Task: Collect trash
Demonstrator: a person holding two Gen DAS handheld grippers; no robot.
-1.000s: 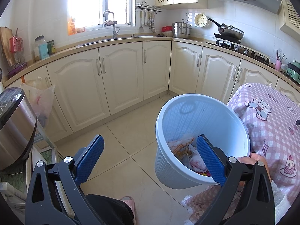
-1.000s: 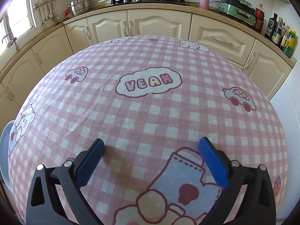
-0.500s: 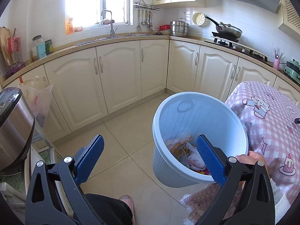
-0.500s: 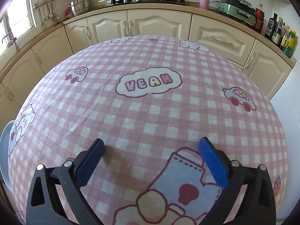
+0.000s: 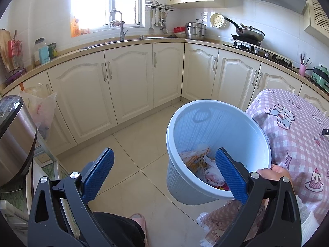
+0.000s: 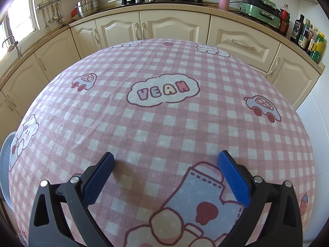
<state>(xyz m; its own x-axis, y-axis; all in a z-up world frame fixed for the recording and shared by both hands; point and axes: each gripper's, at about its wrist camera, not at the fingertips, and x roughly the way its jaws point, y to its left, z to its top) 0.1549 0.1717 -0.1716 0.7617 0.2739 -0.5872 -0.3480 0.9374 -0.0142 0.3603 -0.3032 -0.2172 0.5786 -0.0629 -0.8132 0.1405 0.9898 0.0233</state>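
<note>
Judging by the bare tablecloth [image 6: 164,123], collecting looks nearly done: crumpled wrappers [image 5: 202,164] already lie in the blue bin [image 5: 218,150]. My left tongs [image 5: 164,174] and right tongs [image 6: 165,177] gape wide, empty. Bin sits at four o'clock, mouth tipped toward me, axis leaning.

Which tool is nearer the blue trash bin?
Left. The left tool hangs open beside the bin, one finger overlapping its mouth; the right tool is open over the tablecloth, bin at frame's edge.
</note>
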